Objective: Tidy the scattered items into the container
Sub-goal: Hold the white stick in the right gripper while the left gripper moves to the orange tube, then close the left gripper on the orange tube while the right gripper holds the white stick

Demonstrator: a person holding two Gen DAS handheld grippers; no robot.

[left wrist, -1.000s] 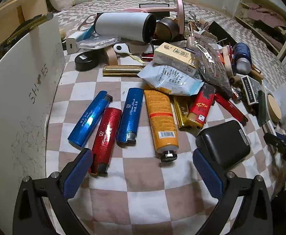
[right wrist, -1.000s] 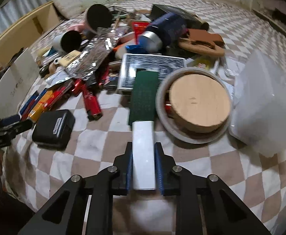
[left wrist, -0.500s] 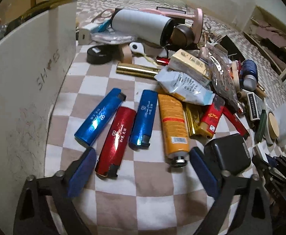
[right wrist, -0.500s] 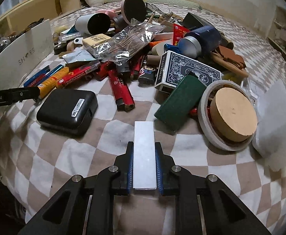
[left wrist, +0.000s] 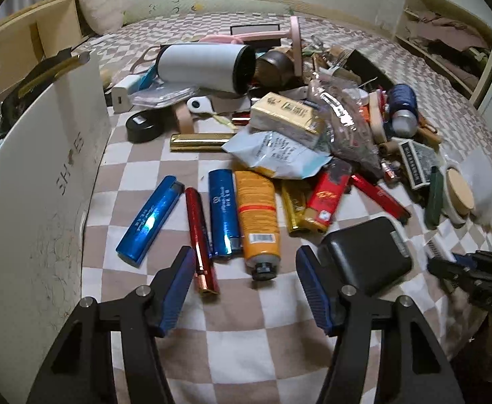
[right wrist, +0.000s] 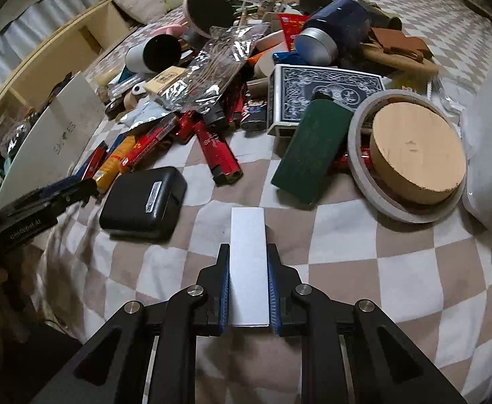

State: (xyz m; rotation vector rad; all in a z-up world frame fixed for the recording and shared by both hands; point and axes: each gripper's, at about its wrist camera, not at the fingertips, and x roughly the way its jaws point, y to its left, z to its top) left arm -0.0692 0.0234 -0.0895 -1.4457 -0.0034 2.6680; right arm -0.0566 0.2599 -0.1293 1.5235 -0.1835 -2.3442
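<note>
Scattered items (left wrist: pixel 279 155) mostly untidied beside white container (left wrist: pixel 44 181); right gripper (right wrist: pixel 248 294) clamps a silver bar (right wrist: pixel 248 262), left gripper (left wrist: pixel 244 286) spread empty.

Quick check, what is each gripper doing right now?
Left gripper: open, holding nothing, above the red lighter.
Right gripper: shut on a flat silver bar.

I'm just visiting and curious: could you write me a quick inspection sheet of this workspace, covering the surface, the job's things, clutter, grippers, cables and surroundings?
Surface: checkered cloth, mostly covered.
Job's things: white box at left; lighters, orange tube, black case lying loose.
Clutter: heaped pile behind, with card deck and white cylinder.
Grippers: left gripper open, empty; right gripper shut on white flat bar.
Cables: nothing seen.
Surroundings: wooden shelves, wall.
</note>
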